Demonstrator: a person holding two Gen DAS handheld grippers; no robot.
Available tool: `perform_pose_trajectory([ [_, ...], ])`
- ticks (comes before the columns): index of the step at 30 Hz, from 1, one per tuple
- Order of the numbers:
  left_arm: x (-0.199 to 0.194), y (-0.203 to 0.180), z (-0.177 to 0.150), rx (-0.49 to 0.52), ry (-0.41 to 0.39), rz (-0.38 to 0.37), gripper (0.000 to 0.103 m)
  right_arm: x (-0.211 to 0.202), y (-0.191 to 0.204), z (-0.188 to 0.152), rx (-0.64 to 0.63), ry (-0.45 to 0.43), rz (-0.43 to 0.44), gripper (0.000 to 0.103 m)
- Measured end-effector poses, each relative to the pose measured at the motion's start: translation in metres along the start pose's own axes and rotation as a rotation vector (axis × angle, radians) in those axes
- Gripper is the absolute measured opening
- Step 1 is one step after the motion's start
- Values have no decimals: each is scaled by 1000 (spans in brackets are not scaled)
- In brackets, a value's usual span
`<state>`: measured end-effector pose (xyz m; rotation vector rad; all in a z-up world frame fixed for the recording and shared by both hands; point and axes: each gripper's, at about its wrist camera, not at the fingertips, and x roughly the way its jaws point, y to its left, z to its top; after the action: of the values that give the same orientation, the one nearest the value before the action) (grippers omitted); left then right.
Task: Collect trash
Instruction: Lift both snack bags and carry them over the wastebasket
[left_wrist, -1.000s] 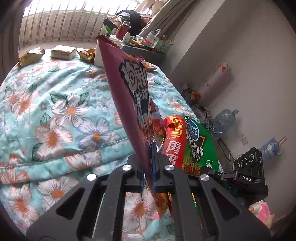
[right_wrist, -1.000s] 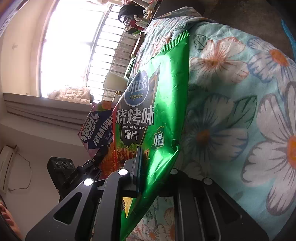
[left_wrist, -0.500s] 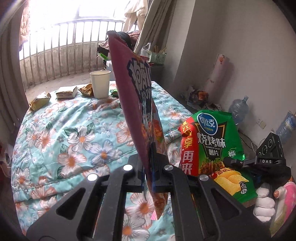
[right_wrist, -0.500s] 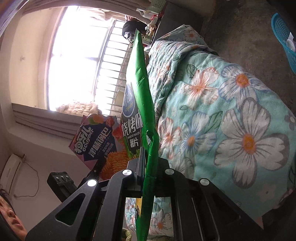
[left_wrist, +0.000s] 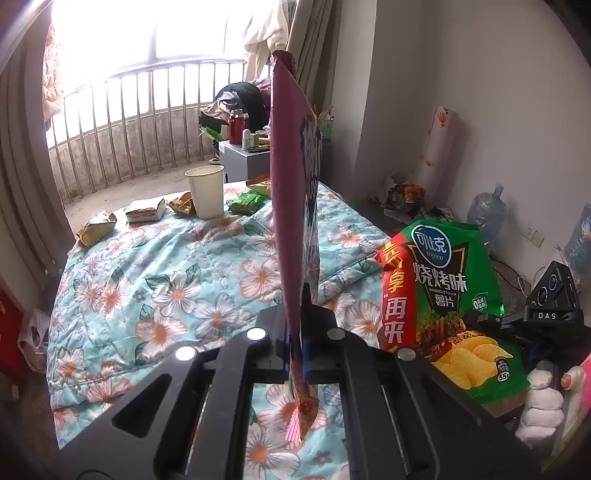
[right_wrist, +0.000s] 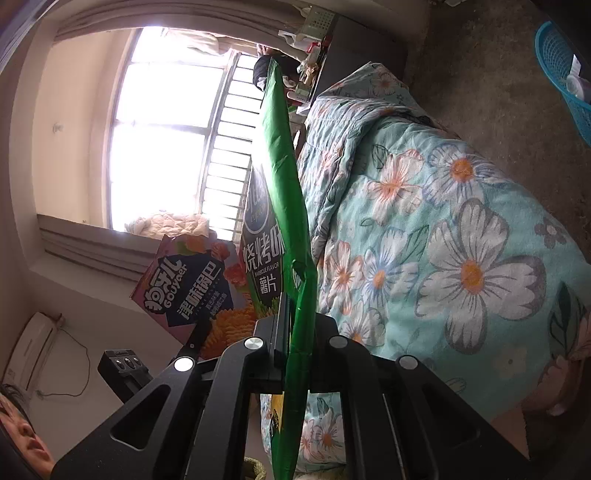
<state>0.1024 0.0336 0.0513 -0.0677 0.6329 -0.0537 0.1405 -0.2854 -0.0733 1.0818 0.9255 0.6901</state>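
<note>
Purple foil fills the middle of the left wrist view, where the left claw (left_wrist: 295, 343) is clamped tight on the lower edge of a purple snack bag (left_wrist: 291, 206) held upright above the bed (left_wrist: 177, 280). At lower right of that frame, the right claw (right_wrist: 295, 350) grips a green chip bag (left_wrist: 443, 288) just as firmly, its edge pinched between closed fingers. Two pieces are thus in hand but not yet binned. Left behind at the bed's far end, in the upper left of the frame: a paper cup (left_wrist: 205, 192), a small box (left_wrist: 146, 211) and several crumpled wrappers (left_wrist: 96, 229). A blue basket (right_wrist: 561, 77) on the floor, upper right in the right wrist view, looks the likely drop point.
</note>
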Motion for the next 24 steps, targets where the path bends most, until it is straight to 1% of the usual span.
perform_pose_trajectory([
  [4, -4, -10, 3, 23, -14, 6, 2, -9, -6, 1, 2, -23, 13, 6],
  [7, -7, -20, 6, 38, -21, -9, 2, -20, -11, 1, 4, -46, 17, 6],
  [10, -7, -30, 12, 56, -33, -48, 2, -33, -13, 3, 3, -82, 15, 6],
  [13, -4, -43, 23, 72, -37, -118, 2, -54, -10, 7, -2, -140, 14, 6],
  [16, 4, -66, 36, 109, -38, -186, 2, -85, -16, 9, -3, -229, 0, 6],
  [20, 21, -105, 55, 156, -37, -289, 2, -140, -29, 17, 16, -384, -39, 6],
  [22, 34, -125, 63, 165, -25, -356, 2, -170, -36, 22, 24, -474, -86, 6],
  [24, 49, -144, 70, 168, 0, -418, 2, -198, -44, 26, 30, -570, -176, 6],
])
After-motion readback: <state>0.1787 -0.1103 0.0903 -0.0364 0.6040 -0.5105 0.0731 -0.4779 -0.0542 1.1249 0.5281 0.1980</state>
